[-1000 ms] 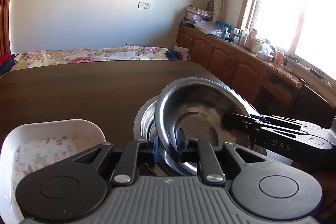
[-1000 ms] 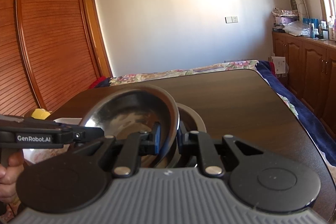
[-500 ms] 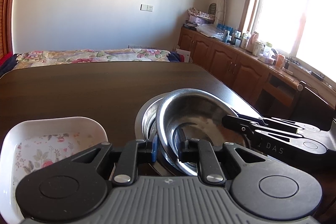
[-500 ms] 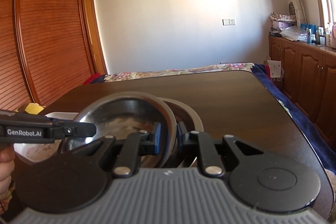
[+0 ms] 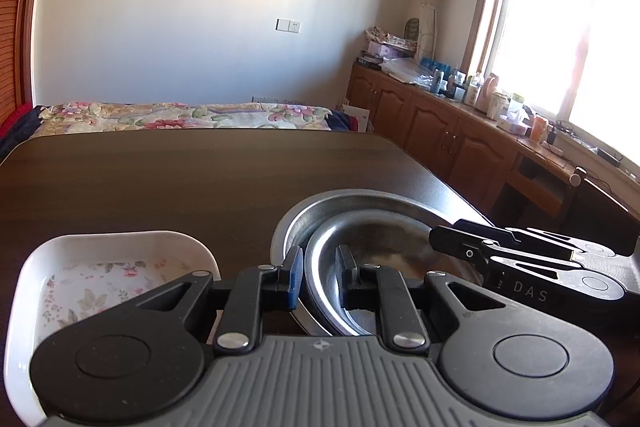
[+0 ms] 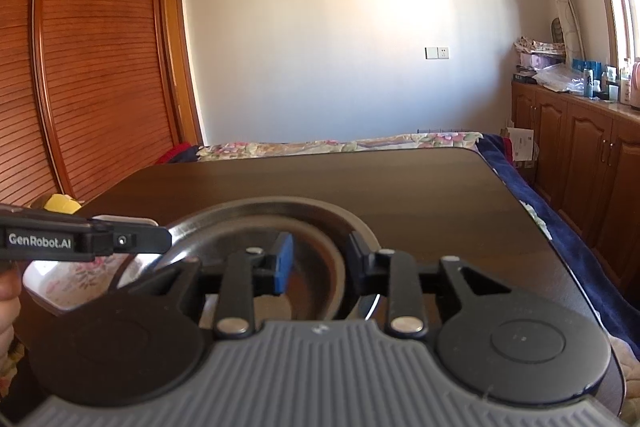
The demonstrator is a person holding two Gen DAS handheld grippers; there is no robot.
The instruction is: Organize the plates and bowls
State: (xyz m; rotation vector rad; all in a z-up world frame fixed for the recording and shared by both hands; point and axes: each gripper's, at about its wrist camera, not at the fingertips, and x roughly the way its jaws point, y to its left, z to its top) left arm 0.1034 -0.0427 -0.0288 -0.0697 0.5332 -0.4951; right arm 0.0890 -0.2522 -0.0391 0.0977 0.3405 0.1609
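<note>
Inner steel bowl (image 5: 376,247) sits nested in outer steel bowl (image 5: 360,201), mouth up, roughly level, on dark worktop (image 5: 168,183) near its right edge. Left tool (image 5: 318,277) low and level, jaws narrow, straddling the inner bowl's near-left rim; contact unclear. Right tool (image 6: 320,265) low and level, jaws spread wider across the right rim, not gripping. White floral dish (image 5: 108,267) just left of the bowls.

two handheld grippers, fingers parted

left gripper (image 5: 318,277) and right gripper (image 6: 320,261) each show a gap between their fingers; a hand (image 6: 8,307) shows beside them.
</note>
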